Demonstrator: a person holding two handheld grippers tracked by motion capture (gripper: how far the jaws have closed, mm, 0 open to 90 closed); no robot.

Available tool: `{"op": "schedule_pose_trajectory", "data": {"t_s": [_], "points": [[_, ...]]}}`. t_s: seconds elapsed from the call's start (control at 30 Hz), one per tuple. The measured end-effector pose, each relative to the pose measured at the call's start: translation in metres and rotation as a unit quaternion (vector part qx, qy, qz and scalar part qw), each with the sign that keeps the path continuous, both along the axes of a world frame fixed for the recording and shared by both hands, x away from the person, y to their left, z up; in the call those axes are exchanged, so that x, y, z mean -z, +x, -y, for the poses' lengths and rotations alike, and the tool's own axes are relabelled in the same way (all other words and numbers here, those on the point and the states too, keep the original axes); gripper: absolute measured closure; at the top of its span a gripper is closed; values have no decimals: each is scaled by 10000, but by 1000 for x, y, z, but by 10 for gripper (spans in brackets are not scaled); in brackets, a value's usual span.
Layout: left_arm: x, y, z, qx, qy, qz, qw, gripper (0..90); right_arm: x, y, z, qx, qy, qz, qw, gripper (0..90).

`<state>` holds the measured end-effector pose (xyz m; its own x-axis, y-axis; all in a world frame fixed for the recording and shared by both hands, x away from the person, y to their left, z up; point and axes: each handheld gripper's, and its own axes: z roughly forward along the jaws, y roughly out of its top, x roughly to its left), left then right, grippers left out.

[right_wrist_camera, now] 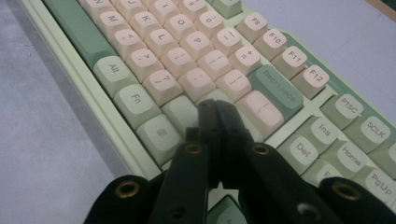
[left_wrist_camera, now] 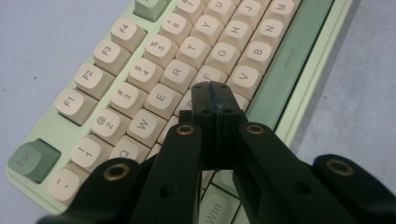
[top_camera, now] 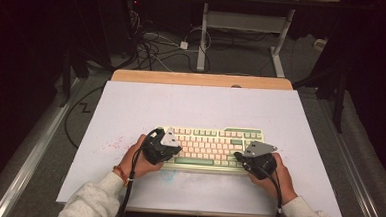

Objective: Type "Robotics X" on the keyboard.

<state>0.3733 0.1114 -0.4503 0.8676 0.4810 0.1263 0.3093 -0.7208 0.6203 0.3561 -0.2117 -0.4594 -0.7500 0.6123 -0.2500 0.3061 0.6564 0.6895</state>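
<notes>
Dark workshop floor is surrounding a white tabletop (top_camera: 131, 110), where a keyboard (top_camera: 206, 147) is lying near the front edge. Both tools, left (left_wrist_camera: 212, 93) and right (right_wrist_camera: 215, 109), are hovering closed and empty over its keys. It is probably rigid and fairly heavy; gripping the frame edges suits best.

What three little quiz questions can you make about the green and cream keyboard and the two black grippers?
1. True or false: the left gripper has its jaws shut.
2. Which part of the pale green and cream plastic keyboard is the right gripper above: A, the Esc end; B, the Backspace end?
3. What does the keyboard rest on?

Key:
1. True
2. B
3. The white rectangular sheet that covers the wooden table.
</notes>
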Motion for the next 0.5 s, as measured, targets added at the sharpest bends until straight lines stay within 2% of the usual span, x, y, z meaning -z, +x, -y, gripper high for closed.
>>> {"op": "schedule_pose_trajectory", "data": {"t_s": [0.17, 0.37, 0.5], "points": [[2, 0, 0, 1, -24, -13, 10000, 875, 0, 0, 0, -11, -9, 11, 10000, 900], [-2, -2, -2, -2, -73, 67, 10000, 875, 0, 0, 0, -6, 19, 13, 10000, 900], [2, -3, 0, 25, 48, 50, 10000, 875, 1, 0, 0, -4, 28, 12, 10000, 900]]}}
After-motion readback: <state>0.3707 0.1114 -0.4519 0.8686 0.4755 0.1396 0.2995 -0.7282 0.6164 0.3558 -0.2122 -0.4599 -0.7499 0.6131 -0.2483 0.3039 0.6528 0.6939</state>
